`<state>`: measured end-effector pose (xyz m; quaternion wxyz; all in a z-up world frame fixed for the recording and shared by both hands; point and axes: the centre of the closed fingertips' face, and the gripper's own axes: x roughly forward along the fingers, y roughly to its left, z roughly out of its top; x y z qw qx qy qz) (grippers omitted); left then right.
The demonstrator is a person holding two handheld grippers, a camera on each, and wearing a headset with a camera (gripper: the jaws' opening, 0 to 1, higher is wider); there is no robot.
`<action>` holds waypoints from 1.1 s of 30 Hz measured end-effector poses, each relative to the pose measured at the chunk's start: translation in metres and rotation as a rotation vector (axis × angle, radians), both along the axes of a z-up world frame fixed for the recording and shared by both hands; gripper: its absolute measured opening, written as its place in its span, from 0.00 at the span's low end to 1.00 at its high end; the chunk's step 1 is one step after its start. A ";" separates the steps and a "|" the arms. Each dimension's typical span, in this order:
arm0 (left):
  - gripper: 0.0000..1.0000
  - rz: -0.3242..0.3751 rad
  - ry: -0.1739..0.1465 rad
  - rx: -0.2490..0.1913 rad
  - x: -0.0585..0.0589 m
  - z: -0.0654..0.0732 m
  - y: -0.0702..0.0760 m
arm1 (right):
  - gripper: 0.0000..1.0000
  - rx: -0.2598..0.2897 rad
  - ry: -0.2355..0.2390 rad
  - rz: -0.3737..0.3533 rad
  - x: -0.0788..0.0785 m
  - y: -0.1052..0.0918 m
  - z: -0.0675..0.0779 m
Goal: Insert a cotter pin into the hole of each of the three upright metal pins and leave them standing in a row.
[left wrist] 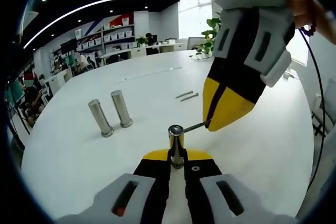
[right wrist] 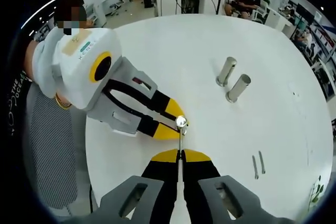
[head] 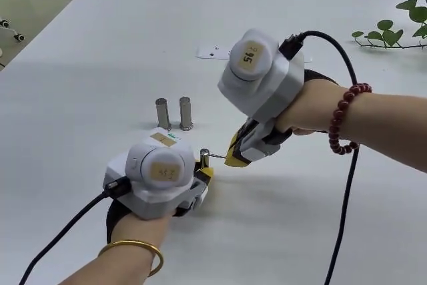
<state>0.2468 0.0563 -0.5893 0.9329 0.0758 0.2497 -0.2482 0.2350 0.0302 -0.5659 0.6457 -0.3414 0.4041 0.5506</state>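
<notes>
Clamping the metal pin [left wrist: 176, 141] upright in the left gripper [left wrist: 177, 158]; feeding the cotter pin [right wrist: 180, 140], pinched in the right gripper [right wrist: 179, 157], from three o'clock, level with the hole.

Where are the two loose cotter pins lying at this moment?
In the left gripper view the two loose cotter pins lie side by side on the white table, beyond the right gripper and right of the two free metal pins.

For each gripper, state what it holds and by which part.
The left gripper holds an upright metal pin by its lower shaft. The right gripper holds a cotter pin by its rear end.
</notes>
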 end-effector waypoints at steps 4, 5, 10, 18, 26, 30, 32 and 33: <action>0.06 0.001 0.000 0.001 0.000 0.000 0.000 | 0.00 0.000 0.000 -0.001 -0.002 0.001 0.001; 0.06 0.000 0.000 0.001 0.000 0.000 0.000 | 0.00 0.002 0.000 -0.002 -0.003 0.001 0.001; 0.06 0.003 0.000 -0.001 0.000 0.000 0.001 | 0.00 0.002 -0.001 -0.005 -0.006 0.004 0.003; 0.06 -0.011 -0.008 0.011 0.001 -0.001 0.001 | 0.00 -0.001 -0.007 0.001 -0.008 0.005 0.003; 0.06 -0.018 -0.014 0.018 0.000 -0.001 0.000 | 0.00 0.030 0.012 -0.014 -0.006 0.006 0.002; 0.06 -0.017 -0.014 0.017 0.000 -0.001 0.001 | 0.00 0.040 0.009 -0.018 -0.005 0.008 0.001; 0.06 -0.018 -0.015 0.017 0.000 -0.001 0.001 | 0.00 0.050 0.011 -0.019 -0.004 0.010 0.000; 0.06 -0.018 -0.015 0.016 0.000 -0.001 0.001 | 0.00 0.054 0.012 -0.022 -0.003 0.011 0.000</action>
